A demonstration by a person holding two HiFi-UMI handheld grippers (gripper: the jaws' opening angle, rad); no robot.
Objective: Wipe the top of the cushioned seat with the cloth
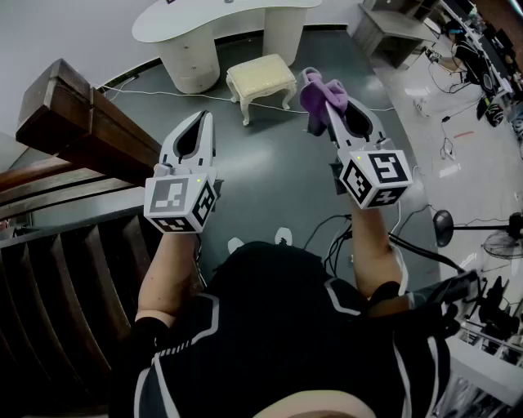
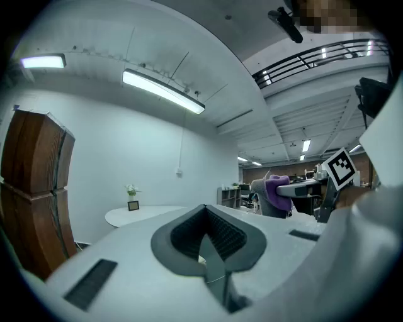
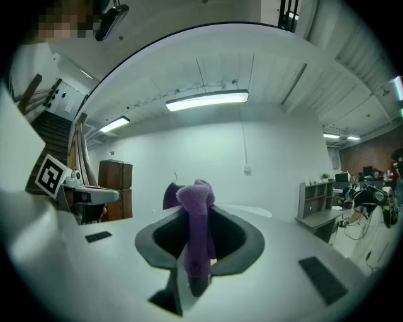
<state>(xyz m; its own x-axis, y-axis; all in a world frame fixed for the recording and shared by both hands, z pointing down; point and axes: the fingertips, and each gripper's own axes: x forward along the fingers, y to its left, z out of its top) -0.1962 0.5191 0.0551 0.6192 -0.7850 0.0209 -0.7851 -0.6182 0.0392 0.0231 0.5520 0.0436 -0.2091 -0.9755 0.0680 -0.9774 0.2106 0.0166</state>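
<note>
Two grippers are raised above the floor (image 1: 270, 163); right gripper (image 1: 324, 98), at 1 o'clock, is clenched on the purple cloth (image 1: 315, 94), which bunches past its tips; left gripper (image 1: 202, 117), at 11 o'clock, has jaws pressed together, empty; the seat (image 1: 260, 77) stands at 12 o'clock, near a desk (image 1: 204, 20).

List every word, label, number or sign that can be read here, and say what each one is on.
No words or numbers can be read anywhere.
Left cube, on the left tool: black-and-white square patterns only, no letters.
Right cube, on the right tool: the same.
Small frame on the white table: too small to read.
</note>
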